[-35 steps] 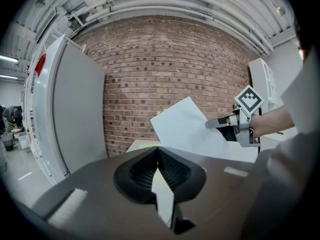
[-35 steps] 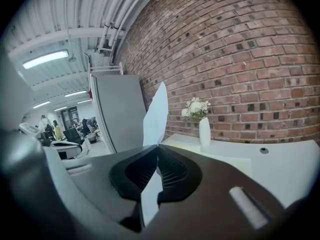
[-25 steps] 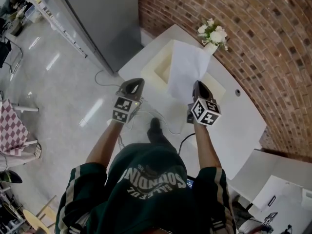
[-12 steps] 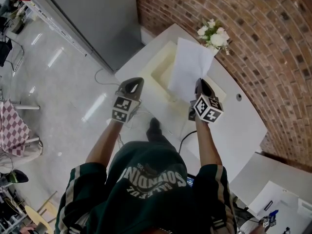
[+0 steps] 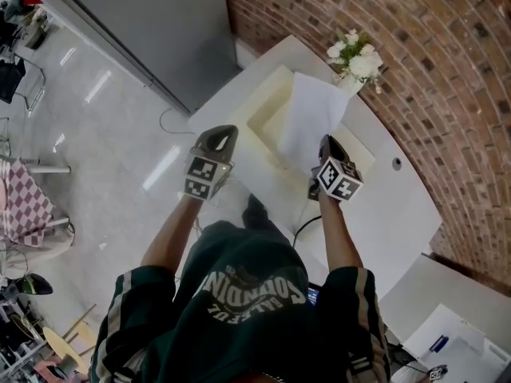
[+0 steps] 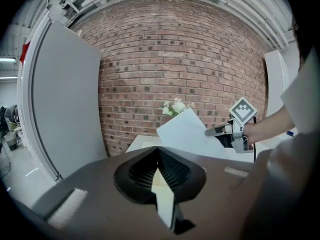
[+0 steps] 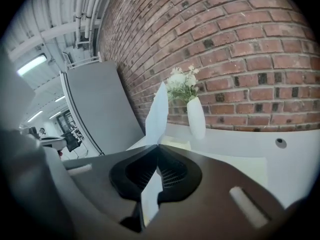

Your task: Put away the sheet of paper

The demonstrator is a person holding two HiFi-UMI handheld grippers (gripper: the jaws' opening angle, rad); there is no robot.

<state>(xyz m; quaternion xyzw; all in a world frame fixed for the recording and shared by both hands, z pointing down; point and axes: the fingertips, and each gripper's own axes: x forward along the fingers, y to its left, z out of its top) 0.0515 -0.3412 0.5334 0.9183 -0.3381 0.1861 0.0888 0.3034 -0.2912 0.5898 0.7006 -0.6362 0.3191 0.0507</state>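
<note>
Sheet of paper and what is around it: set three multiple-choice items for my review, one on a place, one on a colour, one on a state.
1. Where is the sheet of paper?
A. Flat on the floor
B. Held up in the air by the cream tray
C. Under the vase

2. What colour are the flowers in the vase?
A. Red
B. Blue
C. White

3. What state is the right gripper in?
A. Shut on the sheet of paper
B. Wide open and empty
C. Shut on the vase

Answers:
1 B: the head view shows the sheet raised in front of the tray.
2 C: both the head view and the right gripper view show white blooms.
3 A: the right gripper view shows the sheet running up from between the closed jaws.
</note>
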